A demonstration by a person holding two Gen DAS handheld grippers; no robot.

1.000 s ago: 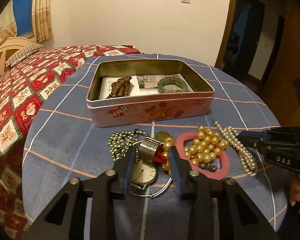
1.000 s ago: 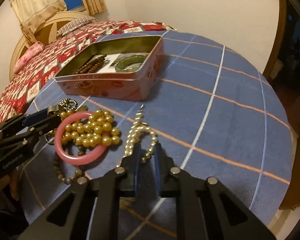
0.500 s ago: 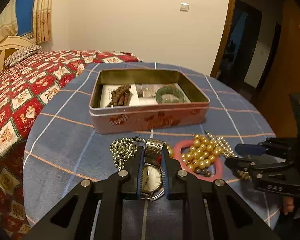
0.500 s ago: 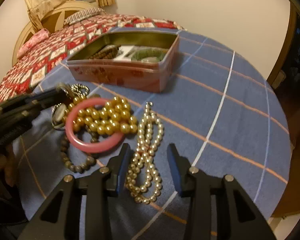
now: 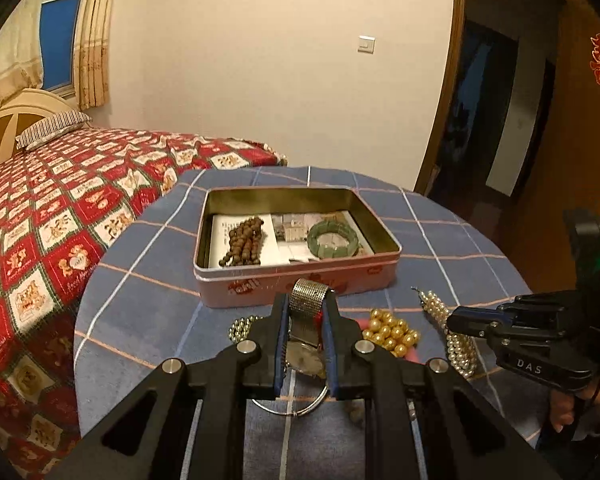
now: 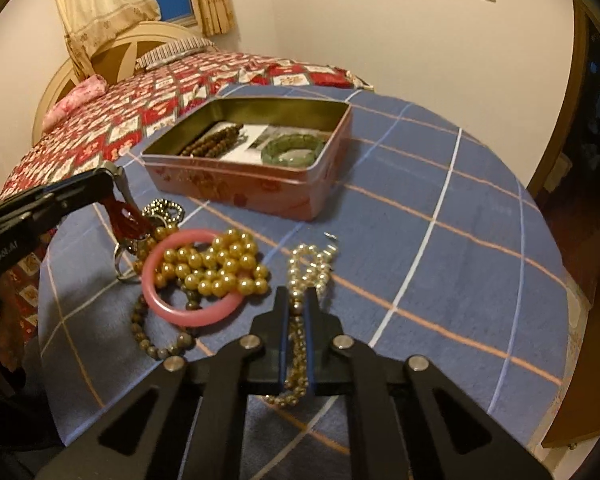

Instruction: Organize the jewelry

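Observation:
My left gripper (image 5: 306,306) is shut on the metal mesh band of a wristwatch (image 5: 302,356), which hangs just above the table in front of the pink tin (image 5: 296,288). In the right wrist view the same left gripper (image 6: 114,184) holds the watch (image 6: 128,246), with a red cord dangling beside it. My right gripper (image 6: 298,306) is shut on a pearl necklace (image 6: 310,264) lying on the cloth. The tin holds a brown bead bracelet (image 5: 246,240) and a green jade bracelet (image 5: 332,240).
A pink bangle (image 6: 192,314), gold beads (image 6: 216,264), a dark bead bracelet (image 6: 156,346) and a silver ball chain (image 6: 164,210) lie between the grippers. The round table (image 6: 440,184) has a blue checked cloth. A bed (image 5: 60,208) is close on the left.
My left gripper closed on the watch band and lifted the watch off the cloth. My right gripper opened, moved over the pearl necklace and shut on it.

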